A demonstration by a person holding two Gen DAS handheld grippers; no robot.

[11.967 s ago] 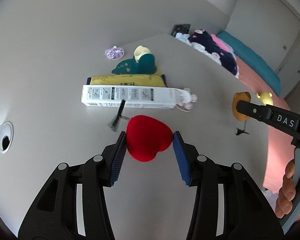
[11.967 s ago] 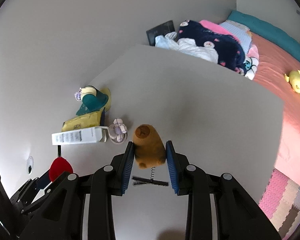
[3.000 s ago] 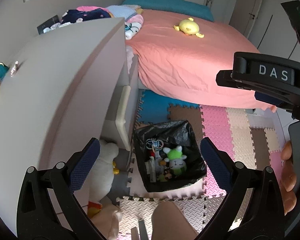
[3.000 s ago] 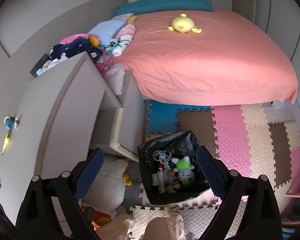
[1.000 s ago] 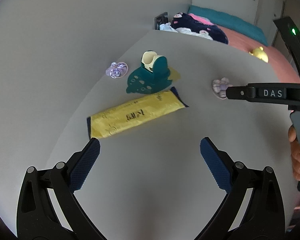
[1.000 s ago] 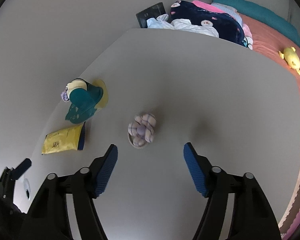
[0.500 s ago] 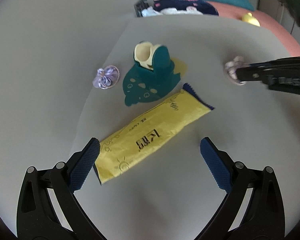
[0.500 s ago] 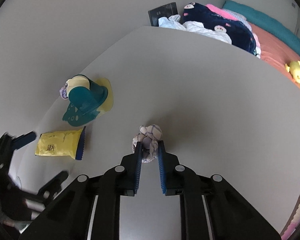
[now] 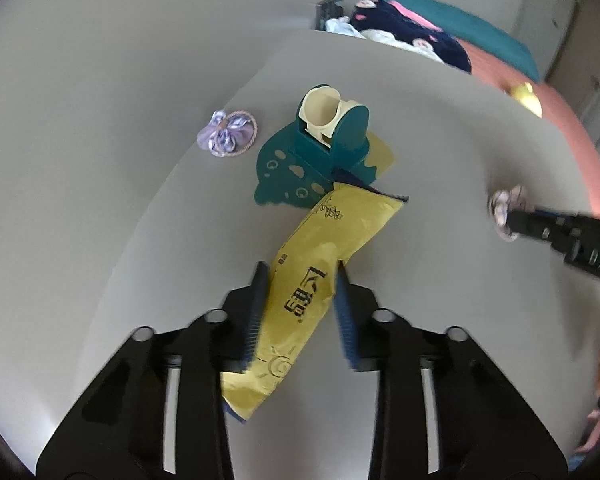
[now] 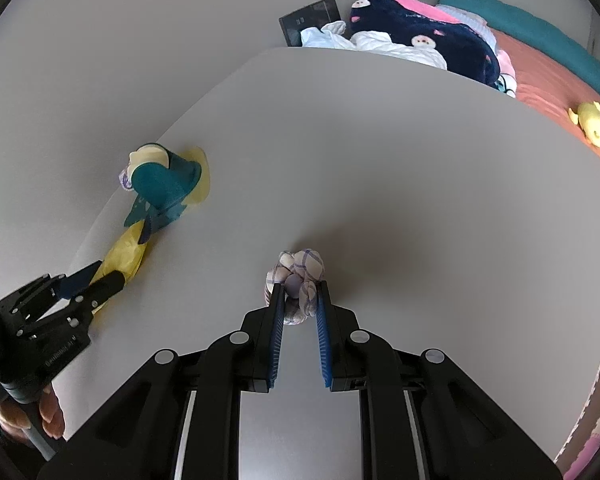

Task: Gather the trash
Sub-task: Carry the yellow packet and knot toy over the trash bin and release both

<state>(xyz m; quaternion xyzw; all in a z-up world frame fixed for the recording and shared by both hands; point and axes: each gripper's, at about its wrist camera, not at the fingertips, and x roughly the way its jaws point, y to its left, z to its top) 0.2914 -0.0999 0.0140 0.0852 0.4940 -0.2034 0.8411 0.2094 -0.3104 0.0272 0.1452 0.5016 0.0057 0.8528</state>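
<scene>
Now the left gripper (image 9: 300,276) has just closed on the yellow packet (image 9: 312,304), right gripper (image 10: 299,294) pinching the cloth knot (image 10: 300,276).

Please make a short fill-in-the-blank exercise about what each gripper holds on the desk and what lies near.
1. The left gripper grips a ____ packet.
2. The right gripper pinches a checked cloth ____.
3. The packet's far end lies on the ____ holder.
4. The purple pouch lies ____ both jaws.

Missing words: yellow; bundle; teal; outside
</scene>
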